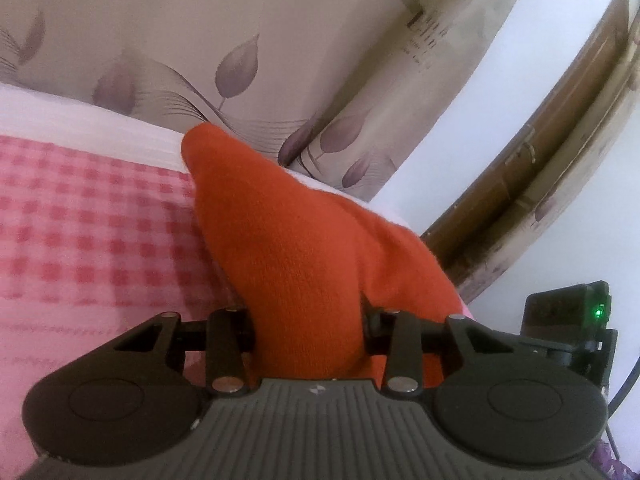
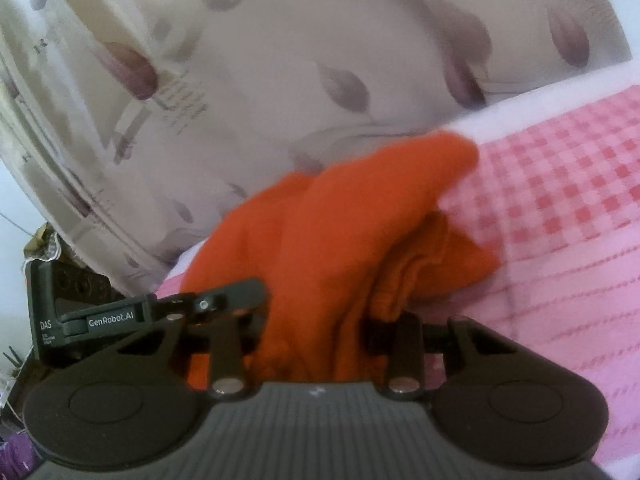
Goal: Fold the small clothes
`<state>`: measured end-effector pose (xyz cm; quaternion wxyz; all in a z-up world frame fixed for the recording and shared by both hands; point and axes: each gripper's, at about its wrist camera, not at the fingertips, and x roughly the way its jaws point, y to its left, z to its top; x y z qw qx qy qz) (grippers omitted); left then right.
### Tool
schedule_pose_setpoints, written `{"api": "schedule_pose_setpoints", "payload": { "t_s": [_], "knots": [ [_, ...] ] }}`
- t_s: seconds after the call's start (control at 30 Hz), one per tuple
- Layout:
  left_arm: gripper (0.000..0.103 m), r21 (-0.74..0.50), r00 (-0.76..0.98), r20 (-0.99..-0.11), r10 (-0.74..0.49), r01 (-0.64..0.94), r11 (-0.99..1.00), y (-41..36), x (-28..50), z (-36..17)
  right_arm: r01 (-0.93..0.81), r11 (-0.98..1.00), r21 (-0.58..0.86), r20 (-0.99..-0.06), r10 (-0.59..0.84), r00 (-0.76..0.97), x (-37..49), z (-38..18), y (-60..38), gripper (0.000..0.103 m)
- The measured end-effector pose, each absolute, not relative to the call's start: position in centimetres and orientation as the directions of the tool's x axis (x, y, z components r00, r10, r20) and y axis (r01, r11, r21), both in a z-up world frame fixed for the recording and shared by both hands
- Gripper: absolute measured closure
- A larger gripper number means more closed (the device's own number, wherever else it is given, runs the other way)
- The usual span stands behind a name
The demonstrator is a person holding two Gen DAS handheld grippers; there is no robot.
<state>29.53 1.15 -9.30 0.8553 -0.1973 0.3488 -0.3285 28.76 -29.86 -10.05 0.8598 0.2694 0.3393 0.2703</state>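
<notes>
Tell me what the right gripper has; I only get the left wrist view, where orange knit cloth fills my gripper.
Observer: The right gripper is shut on the same orange knit garment, which bunches in folds between its fingers.
Operator: Say where the other gripper shows.
Observer: The left gripper appears at the lower left of the right wrist view, close beside the right one, its side printed "GenRobot.AI".
Operator: Report what lies under the cloth on that side.
Observer: A pink checked bedsheet spreads to the right of the garment, and a beige curtain with purple leaf prints hangs behind it.
</notes>
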Motion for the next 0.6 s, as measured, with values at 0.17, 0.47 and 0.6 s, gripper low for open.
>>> {"api": "schedule_pose_setpoints", "payload": {
  "t_s": [0.17, 0.47, 0.6],
  "knots": [
    [0.063, -0.549, 0.563, -0.477, -0.674, 0.408, 0.73, 4.0, 25.7, -7.7, -0.306, 0.678, 0.668, -0.414, 0.681, 0.604, 25.8, -8.9, -27.1, 0.064],
    [0.063, -0.529, 0.588, -0.512, -0.626, 0.359, 0.769, 9.2, 18.9, -7.0, -0.328, 0.633, 0.701, -0.397, 0.729, 0.558, 20.5, -8.6, -21.7, 0.064],
    [0.063, -0.519, 0.597, -0.519, -0.612, 0.349, 0.78, 10.6, 16.5, -7.4, -0.323, 0.618, 0.717, -0.393, 0.74, 0.546, 18.4, -9.0, -20.3, 0.064]
  ]
}}
